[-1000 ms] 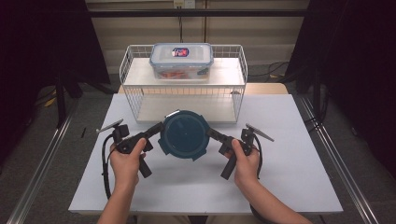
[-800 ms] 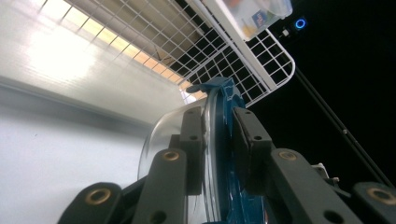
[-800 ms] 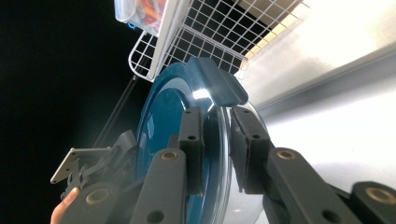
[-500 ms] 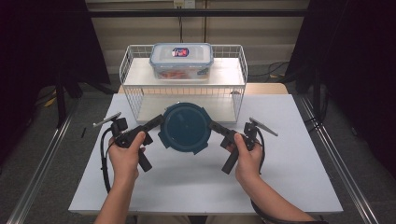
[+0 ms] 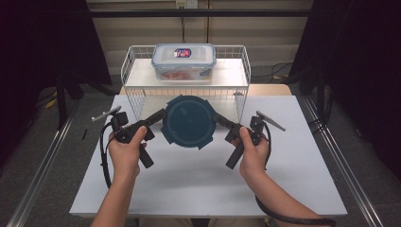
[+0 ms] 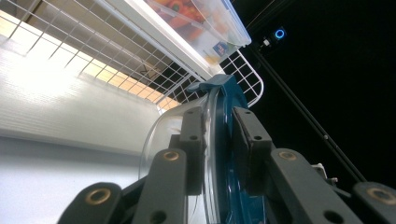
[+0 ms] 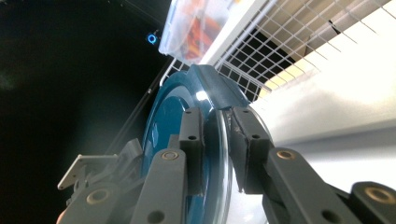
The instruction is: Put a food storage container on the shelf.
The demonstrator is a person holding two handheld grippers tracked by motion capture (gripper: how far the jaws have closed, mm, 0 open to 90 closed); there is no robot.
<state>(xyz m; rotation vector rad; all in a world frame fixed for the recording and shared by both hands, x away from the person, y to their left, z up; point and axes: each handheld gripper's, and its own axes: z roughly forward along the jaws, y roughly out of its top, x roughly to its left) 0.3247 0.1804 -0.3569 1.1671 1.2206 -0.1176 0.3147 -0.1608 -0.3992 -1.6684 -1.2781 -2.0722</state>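
Note:
A round clear container with a dark blue lid [image 5: 188, 121] hangs above the white table [image 5: 189, 184], in front of the wire rack. My left gripper [image 5: 161, 116] is shut on its left rim and my right gripper [image 5: 218, 118] is shut on its right rim. In the left gripper view the left gripper [image 6: 218, 117] clamps the lid edge [image 6: 223, 91] and the clear wall between its pads. Along the right gripper [image 7: 217, 115], both pads press on the blue lid [image 7: 170, 109] and its rim. A hand holds each gripper.
A white wire rack [image 5: 136, 101] stands at the table's back edge, just behind the lifted container. On its top shelf sits a rectangular clear box [image 5: 183, 60] with orange food inside. Dark floor and metal rails flank the table.
Both hands have risen together, carrying the round container up and a little toward the rack. The grips on its rim look the same.

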